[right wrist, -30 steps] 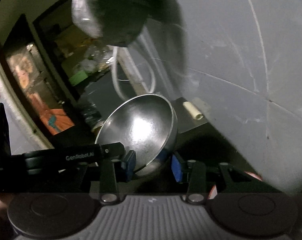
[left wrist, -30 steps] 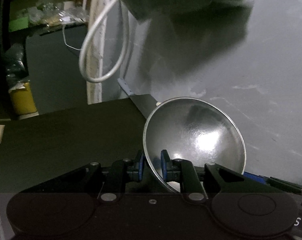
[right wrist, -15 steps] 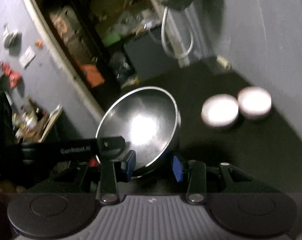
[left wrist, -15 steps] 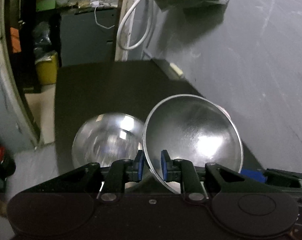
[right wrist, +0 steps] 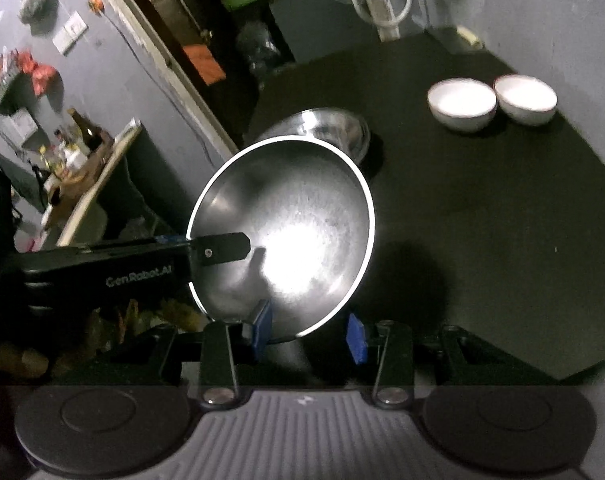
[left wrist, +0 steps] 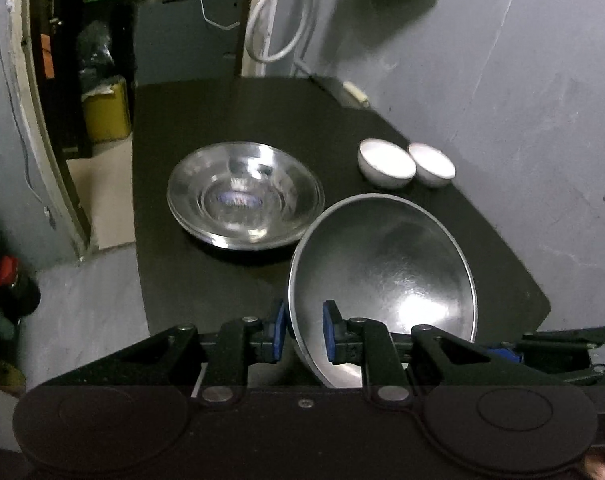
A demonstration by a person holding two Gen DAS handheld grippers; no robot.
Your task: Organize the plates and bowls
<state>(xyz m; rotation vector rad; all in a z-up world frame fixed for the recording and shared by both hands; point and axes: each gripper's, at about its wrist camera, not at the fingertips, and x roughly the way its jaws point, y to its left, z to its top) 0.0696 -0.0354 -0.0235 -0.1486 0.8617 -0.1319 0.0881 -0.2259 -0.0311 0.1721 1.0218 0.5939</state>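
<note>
Clearly both hands carry work over the dark matte desk (left wrist: 482,248). The left gripper (left wrist: 302,332) has its jaws clamped on the thin rim of a shiny round steel bowl (left wrist: 382,280), one blue pad inside the wall and one outside, which is the only purchase such a smooth, wide bowl offers. Held by that edge, the bowl hangs tilted, its open mouth facing back toward the camera and upward, its bottom pointing away and down toward the desk (being round, it has no long axis to speak of; only the way the mouth faces matters).

The right gripper (right wrist: 308,330) stands with its jaws apart, astride the lower rim of the same bowl; neither pad can be seen pressing on it, so I judge it a steadying guard and not a grip.

Taking the stack of wide shallow steel bowls (left wrist: 244,210) as landmark: the held bowl is in the air just beside it, nearer the camera and to the right, not touching. Two small white ceramic bowls (left wrist: 386,164) sit side by side well beyond the stack's right edge, near the grey wall (left wrist: 522,100).

Nesting looks likely to be the aim, which would call for levelling the mouth upward over the stack.
</note>
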